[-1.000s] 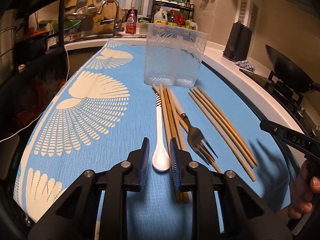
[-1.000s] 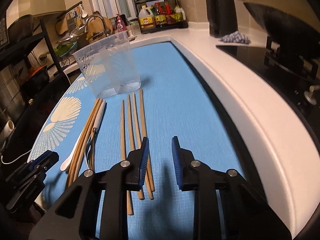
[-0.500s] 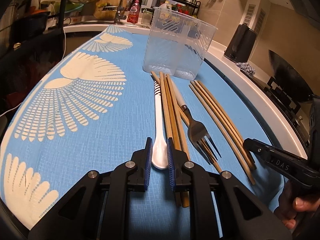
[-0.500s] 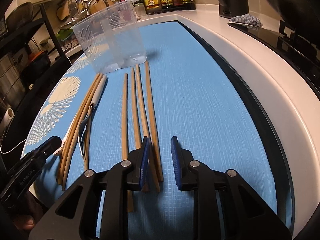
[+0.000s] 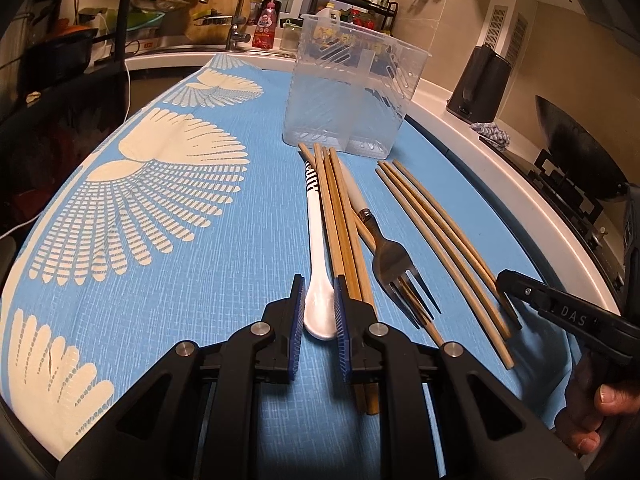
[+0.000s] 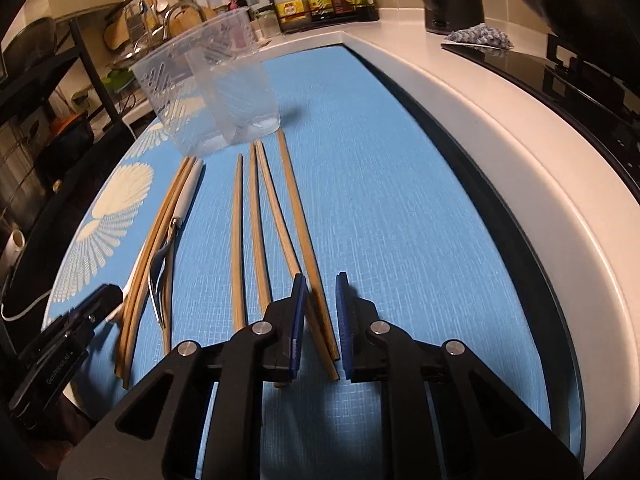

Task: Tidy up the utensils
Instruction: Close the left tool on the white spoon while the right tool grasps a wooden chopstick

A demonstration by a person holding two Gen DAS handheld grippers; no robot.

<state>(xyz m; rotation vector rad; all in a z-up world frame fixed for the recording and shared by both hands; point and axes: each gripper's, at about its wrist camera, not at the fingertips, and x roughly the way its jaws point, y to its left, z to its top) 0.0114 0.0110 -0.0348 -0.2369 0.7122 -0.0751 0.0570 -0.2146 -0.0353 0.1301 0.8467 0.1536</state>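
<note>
From the left wrist, the left claw (image 5: 318, 312) brackets the white spoon's (image 5: 318, 276) bowl, pads not visibly pinching; the clear divided holder (image 5: 352, 96) ahead stands empty, so nothing is sorted yet. From the right wrist, the right claw (image 6: 320, 316) straddles two bamboo chopsticks (image 6: 316, 280), unclosed, on the blue-matted desk (image 6: 400, 220) beside a stove.

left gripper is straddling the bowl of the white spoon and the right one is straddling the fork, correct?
Not quite. The left gripper does straddle the white spoon's bowl, but the right gripper straddles the near ends of bamboo chopsticks, not the fork, which lies well to its left. The right wrist view shows this.
</note>
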